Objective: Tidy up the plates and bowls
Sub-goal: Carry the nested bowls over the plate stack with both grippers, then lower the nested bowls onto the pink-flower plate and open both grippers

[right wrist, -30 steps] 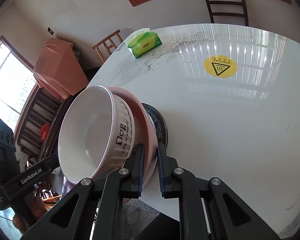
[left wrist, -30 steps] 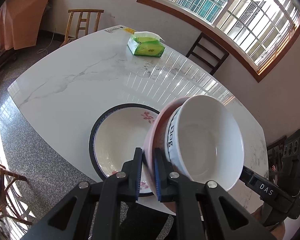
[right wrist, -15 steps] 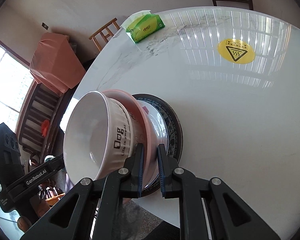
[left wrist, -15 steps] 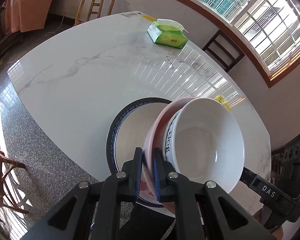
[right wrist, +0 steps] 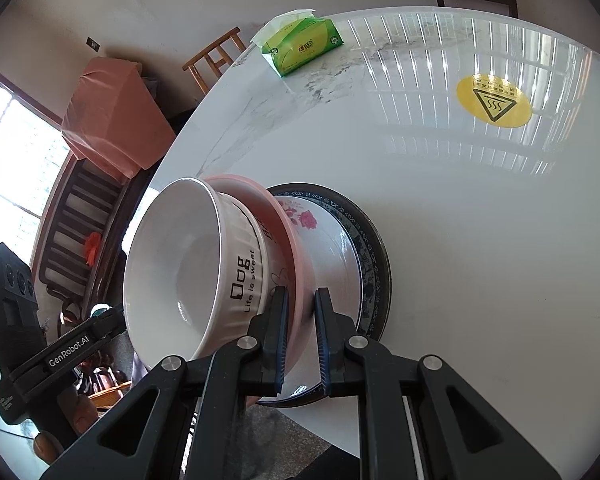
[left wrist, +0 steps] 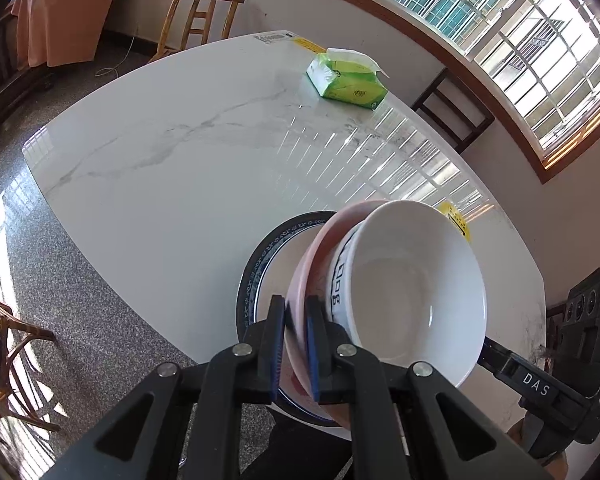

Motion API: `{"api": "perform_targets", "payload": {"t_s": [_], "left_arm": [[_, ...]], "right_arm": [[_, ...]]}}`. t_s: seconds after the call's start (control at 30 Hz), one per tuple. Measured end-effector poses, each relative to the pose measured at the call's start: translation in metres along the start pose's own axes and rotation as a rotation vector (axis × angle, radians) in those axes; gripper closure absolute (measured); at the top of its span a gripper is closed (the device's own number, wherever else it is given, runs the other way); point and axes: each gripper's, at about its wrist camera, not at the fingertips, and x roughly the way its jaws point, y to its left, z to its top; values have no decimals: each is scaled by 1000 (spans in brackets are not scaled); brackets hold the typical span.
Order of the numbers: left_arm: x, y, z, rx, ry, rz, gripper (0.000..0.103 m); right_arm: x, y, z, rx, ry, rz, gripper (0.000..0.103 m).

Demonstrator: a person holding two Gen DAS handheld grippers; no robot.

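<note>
Stacking step: left gripper (left wrist: 295, 344) and right gripper (right wrist: 301, 340), jaws clamped on opposite rims of pink plate (right wrist: 288, 240) carrying white bowl (right wrist: 192, 264), hold it over blue-rimmed plate (right wrist: 364, 256) on worktop (right wrist: 480, 248); next, judged: lower centred, release together.

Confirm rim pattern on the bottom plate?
Dark blue band with white motifs on the bottom plate; pink flowers inside. Clearest in right wrist view.

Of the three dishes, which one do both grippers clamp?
The pink plate, gripped at opposite rims. The white ribbed bowl sits in it; the blue-rimmed floral plate lies on the table beneath.
</note>
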Motion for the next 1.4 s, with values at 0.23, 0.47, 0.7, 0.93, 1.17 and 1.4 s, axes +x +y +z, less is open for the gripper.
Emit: {"api": "perform_targets", "payload": {"t_s": [0.23,0.47,0.7,0.93,1.17,1.4], "left_arm": [[-2,-2,-5,52,-48,11,94],[-2,-6,-9,110,-103,42,94],[-3,-12,-15,163,-160,78,94],[-3,-15,-21,211,-224,120,91],[-3,-20,-31,264,-312,181,85],[-3,-19,-40,311,-406,234,72]], "right_arm": [[-1,3,0,-25,-17,-3,89],[-1,7,1,-54,-43,-16,89],[-3,11,-4,-86,-78,-40,89],[-5,12,-7,-101,-115,-51,89],[-6,15,-11,-126,-160,-71,86],[-7,14,-15,-130,-208,-81,84]]}}
